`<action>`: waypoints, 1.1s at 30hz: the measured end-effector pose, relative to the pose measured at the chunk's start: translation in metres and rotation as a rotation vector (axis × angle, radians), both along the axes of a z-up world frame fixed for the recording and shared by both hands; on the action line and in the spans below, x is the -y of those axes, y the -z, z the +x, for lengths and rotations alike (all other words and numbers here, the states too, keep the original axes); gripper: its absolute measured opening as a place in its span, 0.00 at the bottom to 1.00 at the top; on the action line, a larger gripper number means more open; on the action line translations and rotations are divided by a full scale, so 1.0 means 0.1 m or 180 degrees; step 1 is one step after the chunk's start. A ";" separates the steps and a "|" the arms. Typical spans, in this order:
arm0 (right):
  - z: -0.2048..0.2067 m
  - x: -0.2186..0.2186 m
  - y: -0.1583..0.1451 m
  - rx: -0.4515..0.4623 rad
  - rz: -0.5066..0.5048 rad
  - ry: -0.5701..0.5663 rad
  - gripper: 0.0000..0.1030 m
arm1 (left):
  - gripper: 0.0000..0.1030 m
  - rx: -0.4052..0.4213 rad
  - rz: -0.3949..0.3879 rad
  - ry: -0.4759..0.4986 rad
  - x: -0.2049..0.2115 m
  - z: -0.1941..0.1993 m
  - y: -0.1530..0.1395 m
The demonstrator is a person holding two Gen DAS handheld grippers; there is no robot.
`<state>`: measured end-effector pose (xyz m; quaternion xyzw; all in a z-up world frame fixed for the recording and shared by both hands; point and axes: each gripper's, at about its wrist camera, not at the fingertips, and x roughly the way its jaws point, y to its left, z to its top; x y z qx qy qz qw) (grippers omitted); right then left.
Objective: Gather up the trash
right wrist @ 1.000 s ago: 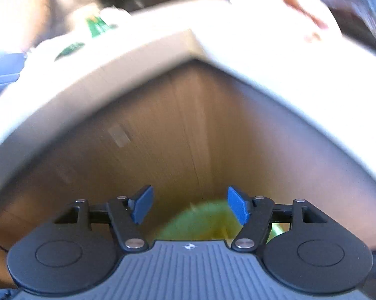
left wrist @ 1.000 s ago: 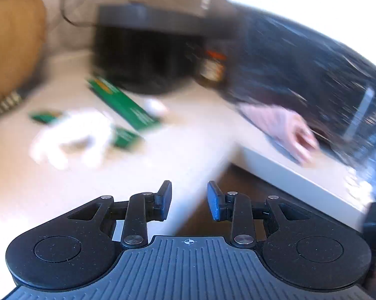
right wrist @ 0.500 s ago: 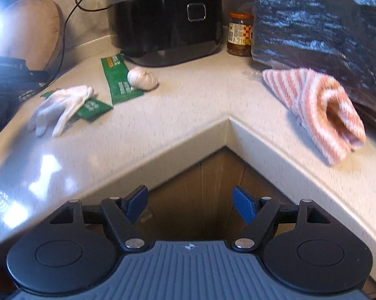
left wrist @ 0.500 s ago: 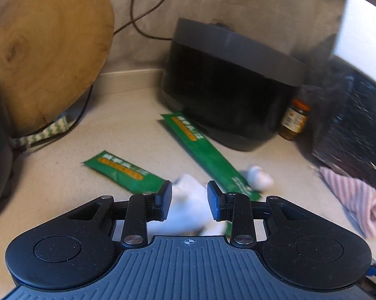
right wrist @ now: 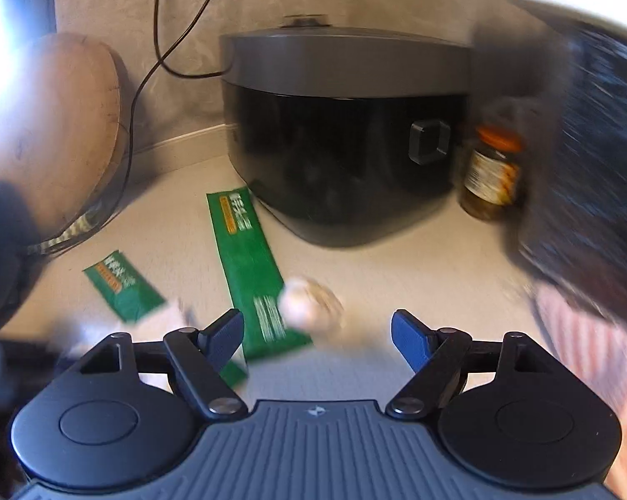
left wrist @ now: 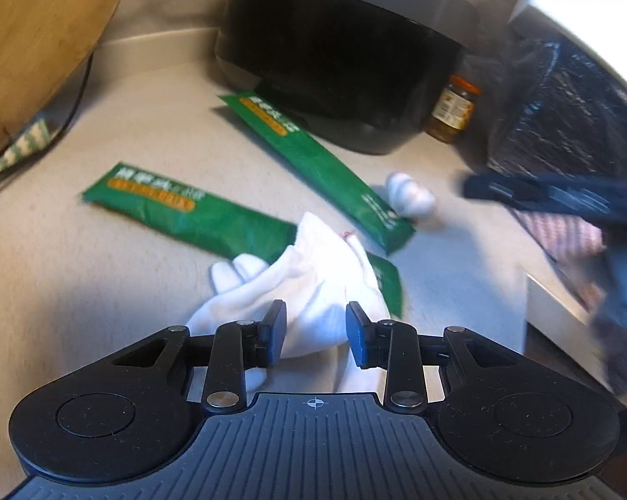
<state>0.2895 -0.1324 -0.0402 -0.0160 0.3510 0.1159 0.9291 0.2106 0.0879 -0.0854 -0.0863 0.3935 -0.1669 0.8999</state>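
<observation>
Left black matte plastic two-finger gripper point(left wrist: 315, 334): ribbed dark-grey deck in the foreground, small crosshair mark at its front edge. Two rounded lobes, each with an embossed circle. Linkage arms on silver pivot screws, smaller screws further out, triangular cut-outs in the outer links. Finger pads point(left wrist: 275, 331) flat, rectangular, black.

Right black matte plastic two-finger gripper point(right wrist: 317, 339): same ribbed deck, same lobes with circles, same silver pivots and triangular cut-outs; small star-like mark at the deck's front edge. Finger pads point(right wrist: 409, 343) blue.
</observation>
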 end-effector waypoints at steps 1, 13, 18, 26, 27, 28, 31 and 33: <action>0.08 -0.10 0.03 0.0006 -0.0073 -0.0020 0.77 | 0.34 -0.0012 -0.0026 -0.0017 -0.04 -0.04 -0.01; 0.86 -0.92 0.50 -0.0338 -0.0377 -0.0287 0.69 | 0.34 0.0158 -0.0184 -0.0436 -0.42 -0.38 -0.23; 0.94 -0.92 0.50 -0.0586 -0.0263 -0.0291 0.35 | 0.34 0.0184 -0.0242 -0.0417 -0.39 -0.42 -0.25; 0.27 -0.64 0.36 -0.0864 0.0332 -0.0552 0.19 | 0.34 0.0151 -0.0321 -0.0449 -0.35 -0.37 -0.22; 0.19 -0.57 0.35 -0.0903 0.0408 -0.0540 0.19 | 0.34 0.0151 -0.0342 -0.0437 -0.33 -0.35 -0.22; 0.10 -0.50 0.33 -0.0957 0.0518 -0.0534 0.18 | 0.34 0.0153 -0.0364 -0.0427 -0.31 -0.35 -0.22; -0.17 -0.35 0.29 -0.1062 0.0806 -0.0584 0.17 | 0.34 0.0144 -0.0470 -0.0410 -0.23 -0.29 -0.23; -0.35 -0.28 0.26 -0.1047 0.0904 -0.0675 0.18 | 0.34 0.0119 -0.0524 -0.0403 -0.17 -0.25 -0.23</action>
